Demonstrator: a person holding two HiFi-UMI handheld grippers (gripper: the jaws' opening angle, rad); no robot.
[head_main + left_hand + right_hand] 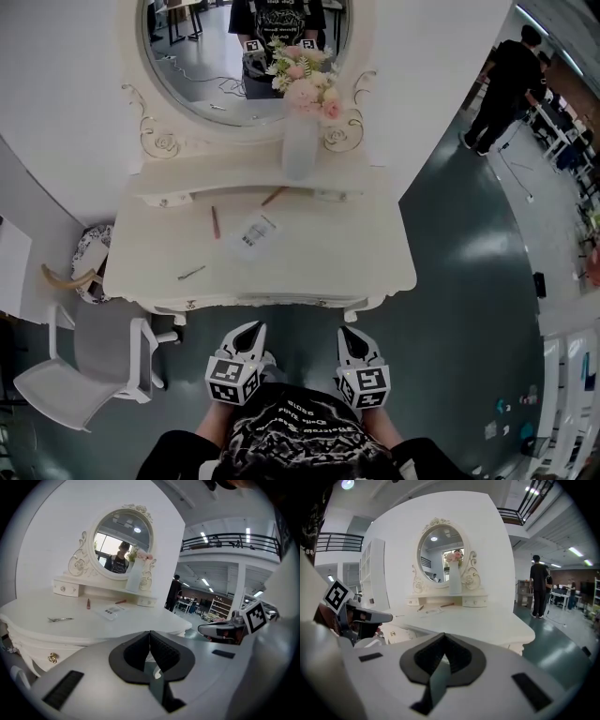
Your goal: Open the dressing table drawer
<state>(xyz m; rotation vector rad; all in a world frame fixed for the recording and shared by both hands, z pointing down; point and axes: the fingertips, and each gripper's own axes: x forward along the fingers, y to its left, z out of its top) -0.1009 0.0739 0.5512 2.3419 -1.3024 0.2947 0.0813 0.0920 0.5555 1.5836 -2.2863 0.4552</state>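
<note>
Glossy dark floor (469,262), white wall (56,75), white chair (103,342), ceiling strip lights (247,531)

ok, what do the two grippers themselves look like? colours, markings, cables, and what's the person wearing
The left gripper and right gripper match: pale grey shells with ribbed black pads. Each carries a cube of black-and-white square markers. No cables show. The person wears a black top with white print.
</note>
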